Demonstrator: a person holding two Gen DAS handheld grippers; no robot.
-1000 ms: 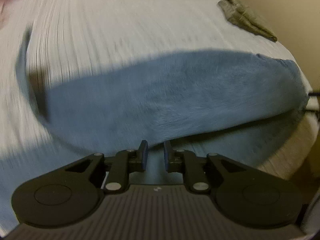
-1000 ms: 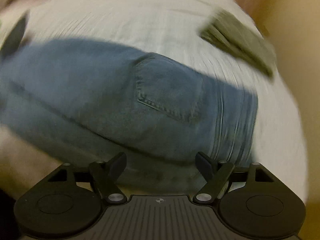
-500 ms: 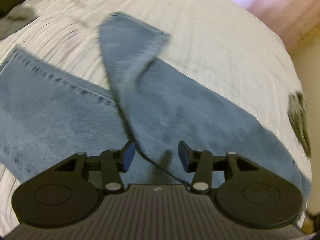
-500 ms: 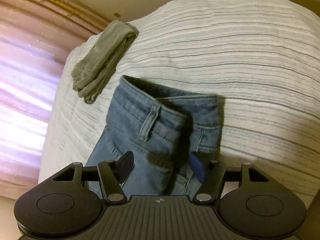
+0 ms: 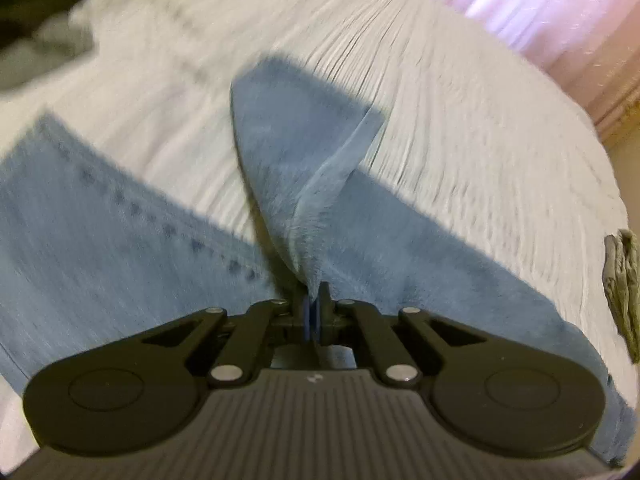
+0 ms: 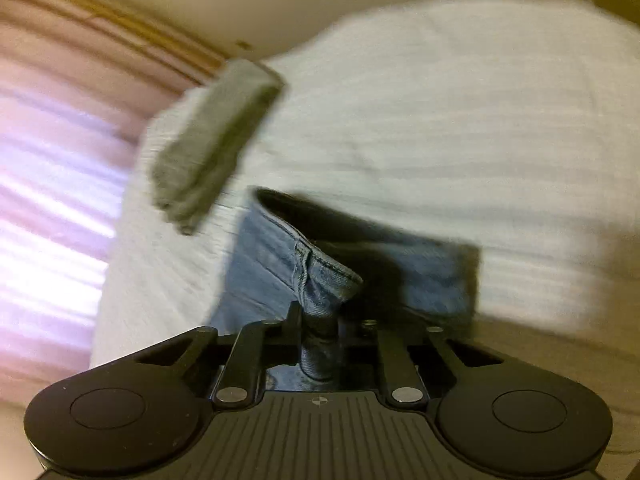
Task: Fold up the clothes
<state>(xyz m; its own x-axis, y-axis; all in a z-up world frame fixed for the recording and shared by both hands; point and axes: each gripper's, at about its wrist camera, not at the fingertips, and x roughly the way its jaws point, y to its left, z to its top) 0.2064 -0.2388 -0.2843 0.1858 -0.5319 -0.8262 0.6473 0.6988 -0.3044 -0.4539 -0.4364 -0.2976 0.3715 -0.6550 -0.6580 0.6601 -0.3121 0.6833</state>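
Bedspread under (blurred) creased blue jeans.

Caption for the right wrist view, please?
Right gripper clamps the jeans waistband on the striped bed; folded grey garment beyond.

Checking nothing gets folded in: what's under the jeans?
Around the jeans only the striped bedspread shows; the folded grey garment lies apart. Whatever is directly beneath the denim is covered.

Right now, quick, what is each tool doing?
Left tool: closed, pinching the leg edge of the jeans.
Right tool: closed on the jeans waistband.
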